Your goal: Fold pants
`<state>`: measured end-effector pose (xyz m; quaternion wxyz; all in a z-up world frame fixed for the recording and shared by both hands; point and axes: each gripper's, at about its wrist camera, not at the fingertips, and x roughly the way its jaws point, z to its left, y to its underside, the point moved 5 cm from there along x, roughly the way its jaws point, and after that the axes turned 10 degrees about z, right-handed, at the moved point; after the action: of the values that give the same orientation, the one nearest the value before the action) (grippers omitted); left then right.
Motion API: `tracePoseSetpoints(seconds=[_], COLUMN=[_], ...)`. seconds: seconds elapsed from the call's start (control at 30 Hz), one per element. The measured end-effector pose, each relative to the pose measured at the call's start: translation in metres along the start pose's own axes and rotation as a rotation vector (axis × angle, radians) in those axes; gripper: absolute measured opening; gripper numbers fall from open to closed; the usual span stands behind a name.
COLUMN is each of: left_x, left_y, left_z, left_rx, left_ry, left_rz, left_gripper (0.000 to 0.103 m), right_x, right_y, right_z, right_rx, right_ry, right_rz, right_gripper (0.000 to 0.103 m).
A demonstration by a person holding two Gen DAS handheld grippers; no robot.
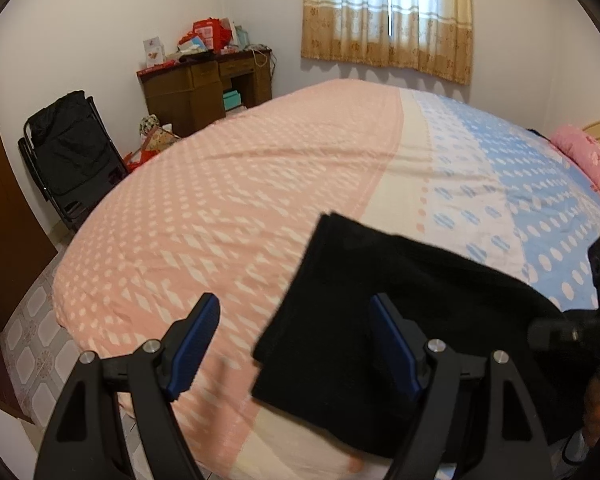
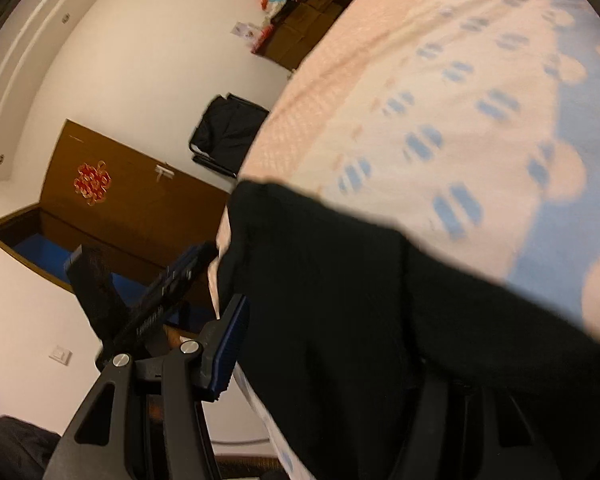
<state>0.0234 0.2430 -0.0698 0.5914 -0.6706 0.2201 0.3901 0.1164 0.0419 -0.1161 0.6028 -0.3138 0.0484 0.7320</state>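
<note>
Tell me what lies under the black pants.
The black fabric pants lie on the pink, cream and blue patterned bedspread. Anything between them and the spread is covered and cannot be seen.

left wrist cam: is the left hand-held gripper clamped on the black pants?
No. The left hand-held gripper stands open over the bedspread; the black pants edge lies between its blue pads, which don't press it.

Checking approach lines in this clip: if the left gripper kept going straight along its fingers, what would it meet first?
Probably the bedspread. The left gripper stands open, tilted down at the pink fabric, with the black pants edge lying just inside its right finger. Depth is unclear, so the pants might brush first.
</note>
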Motion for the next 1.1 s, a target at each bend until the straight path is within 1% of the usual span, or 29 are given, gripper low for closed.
tracePoseSetpoints(seconds=[0.07, 0.1, 0.17, 0.2, 0.27, 0.3, 0.33, 0.4, 0.47, 0.5, 0.57, 0.6, 0.63, 0.67, 0.7, 0.73, 0.77, 0.8, 0.83, 0.87, 0.9, 0.97, 1.03, 1.07, 1.1], left_x=[-0.003, -0.004, -0.005, -0.004, -0.003, -0.004, -0.004, -0.005, -0.006, -0.007, -0.008, -0.008, -0.007, -0.005, -0.001, 0.002, 0.006, 0.01, 0.015, 0.018, 0.019, 0.018, 0.017, 0.016, 0.015], left_y=[-0.003, -0.004, -0.004, -0.004, -0.002, -0.001, 0.001, 0.004, 0.01, 0.012, 0.018, 0.02, 0.022, 0.023, 0.023, 0.024, 0.024, 0.026, 0.027, 0.029, 0.029, 0.029, 0.026, 0.025, 0.024], left_z=[0.006, 0.01, 0.015, 0.017, 0.021, 0.024, 0.025, 0.026, 0.024, 0.022, 0.015, 0.011, 0.007, 0.004, -0.002, -0.006, -0.01, -0.016, -0.019, -0.02, -0.02, -0.019, -0.017, -0.016, -0.017], left_rx=[-0.013, -0.019, -0.025, -0.027, -0.033, -0.037, -0.039, -0.039, -0.033, -0.029, -0.007, 0.005, 0.013, 0.013, 0.003, -0.002, -0.005, -0.005, -0.006, -0.01, -0.018, -0.047, -0.074, -0.08, -0.081], left_ry=[-0.003, -0.002, 0.0, -0.008, -0.017, -0.019, -0.013, 0.011, 0.047, 0.065, 0.114, 0.122, 0.131, 0.144, 0.175, 0.204, 0.223, 0.239, 0.23, 0.216, 0.214, 0.233, 0.25, 0.259, 0.269], left_rz=[-0.007, -0.009, -0.004, -0.005, 0.003, 0.007, 0.008, 0.015, 0.028, 0.032, 0.039, 0.038, 0.037, 0.04, 0.053, 0.069, 0.086, 0.111, 0.144, 0.158, 0.159, 0.156, 0.157, 0.156, 0.152], left_gripper=[0.08, 0.08, 0.08, 0.08, 0.08, 0.08, 0.08, 0.08, 0.08, 0.08, 0.08, 0.08, 0.08, 0.08, 0.079, 0.076, 0.073, 0.059, 0.055, 0.054, 0.054, 0.052, 0.039, 0.034, 0.025], right_x=[-0.012, -0.019, -0.026, -0.026, -0.025, -0.027, -0.029, -0.039, -0.049, -0.059, -0.081, -0.09, -0.093, -0.095, -0.094, -0.089, -0.079, -0.068, -0.055, -0.039, -0.026, -0.004, 0.006, 0.015, 0.022], right_y=[-0.018, -0.029, -0.042, -0.045, -0.045, -0.042, -0.039, -0.035, -0.031, -0.025, -0.016, -0.012, -0.008, -0.006, -0.004, -0.004, -0.002, -0.004, -0.003, -0.004, -0.007, -0.01, -0.001, -0.003, -0.004], right_z=[-0.005, -0.009, -0.023, -0.029, -0.042, -0.046, -0.048, -0.046, -0.043, -0.04, -0.03, -0.021, -0.007, 0.0, 0.012, 0.023, 0.035, 0.043, 0.05, 0.056, 0.056, 0.057, 0.066, 0.069, 0.069], right_rx=[0.003, 0.015, 0.062, 0.08, 0.086, 0.086, 0.084, 0.074, 0.043, 0.021, -0.045, -0.112, -0.182, -0.216, -0.262, -0.299, -0.348, -0.381, -0.415, -0.446, -0.463, -0.478, -0.48, -0.488, -0.497], right_ry=[-0.002, -0.021, -0.076, -0.068, -0.022, -0.01, -0.009, 0.025, 0.104, 0.17, 0.334, 0.428, 0.479, 0.494, 0.503, 0.498, 0.494, 0.502, 0.513, 0.527, 0.538, 0.538, 0.519, 0.516, 0.519], right_rz=[-0.056, -0.084, -0.093, -0.085, -0.069, -0.065, -0.059, -0.056, -0.077, -0.103, -0.166, -0.208, -0.238, -0.25, -0.261, -0.256, -0.239, -0.228, -0.209, -0.183, -0.164, -0.136, -0.106, -0.09, -0.084], right_gripper=[0.061, 0.061, 0.06, 0.06, 0.06, 0.057, 0.053, 0.053, 0.053, 0.053, 0.053, 0.053, 0.053, 0.053, 0.051, 0.045, 0.043, 0.039, 0.036, 0.032, 0.026, 0.025, 0.025, 0.025, 0.025])
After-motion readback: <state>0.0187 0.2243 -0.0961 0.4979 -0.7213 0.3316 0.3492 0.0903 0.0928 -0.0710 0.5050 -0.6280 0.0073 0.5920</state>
